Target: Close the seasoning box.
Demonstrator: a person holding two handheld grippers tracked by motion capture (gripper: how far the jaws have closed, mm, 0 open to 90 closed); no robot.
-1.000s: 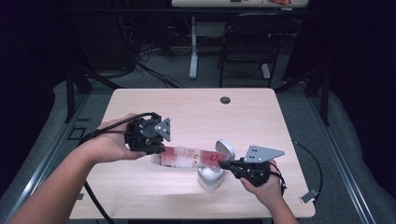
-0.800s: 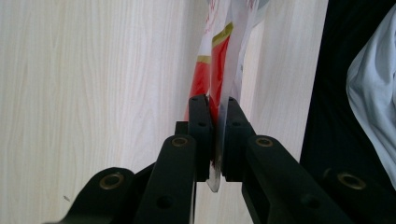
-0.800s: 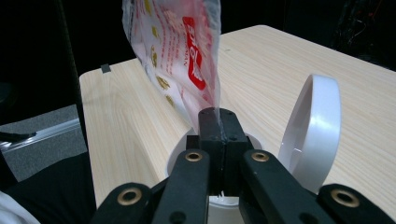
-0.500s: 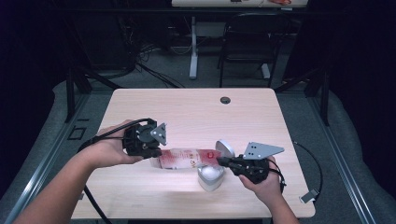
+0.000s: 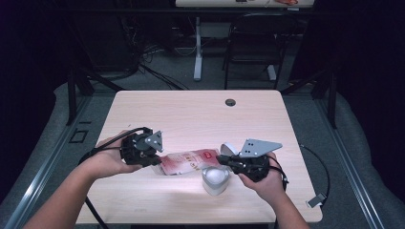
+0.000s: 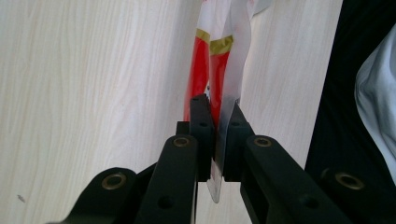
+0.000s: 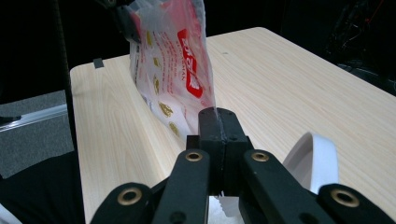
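Red-and-white plastic bag (image 5: 187, 162) stretched between both my grippers over the table (image 5: 191, 114).
Left gripper (image 5: 152, 160) and right gripper (image 5: 222, 159) each clamped tight on a bag edge; white container (image 5: 214, 180) just below.

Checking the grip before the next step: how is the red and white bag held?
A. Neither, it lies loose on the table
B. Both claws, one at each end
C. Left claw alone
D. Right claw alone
B: the left claw pinches one edge of the bag, and the right claw clamps the other.
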